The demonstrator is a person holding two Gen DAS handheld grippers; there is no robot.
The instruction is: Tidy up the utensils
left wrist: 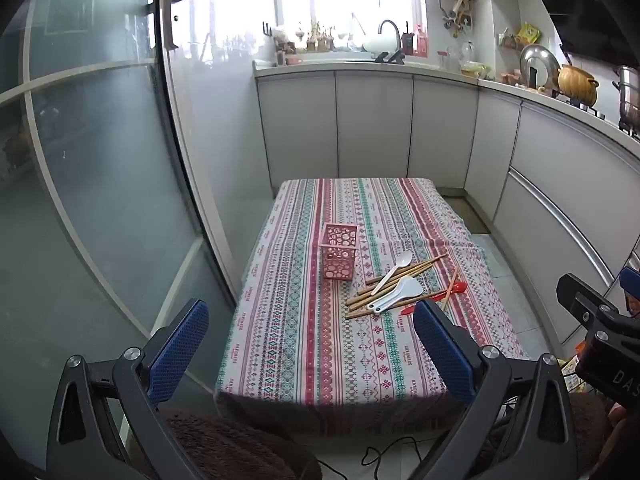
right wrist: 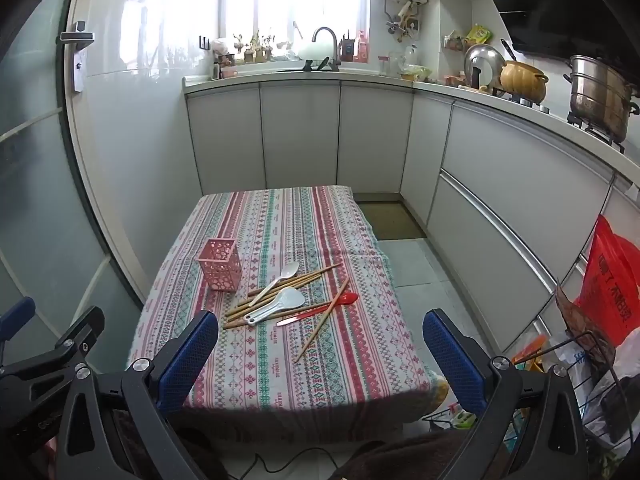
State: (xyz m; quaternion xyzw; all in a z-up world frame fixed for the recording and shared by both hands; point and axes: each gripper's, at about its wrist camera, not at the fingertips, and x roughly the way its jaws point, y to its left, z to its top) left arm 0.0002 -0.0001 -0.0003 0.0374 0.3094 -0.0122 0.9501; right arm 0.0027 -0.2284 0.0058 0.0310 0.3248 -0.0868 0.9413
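A pink perforated utensil holder (left wrist: 338,252) (right wrist: 221,265) stands upright on the patterned tablecloth (left wrist: 304,344) (right wrist: 360,360). To its right lies a loose pile: several wooden chopsticks (left wrist: 416,269) (right wrist: 320,334), a white spoon (left wrist: 394,266) (right wrist: 277,279), a white rice paddle (left wrist: 402,293) (right wrist: 280,303) and a red spoon (left wrist: 454,289) (right wrist: 320,309). My left gripper (left wrist: 312,312) hovers open above the near part of the table, nothing between its blue pads. My right gripper (right wrist: 320,322) also stands open and empty, short of the pile. Each gripper's body shows at the other view's edge.
White kitchen cabinets (right wrist: 300,136) and a counter with sink, pots (right wrist: 598,94) and clutter wrap the back and right. A glass door (left wrist: 92,160) stands to the left. A red bag (right wrist: 614,280) and a wire rack (right wrist: 580,380) crowd the floor at right. A cable (left wrist: 384,456) lies below.
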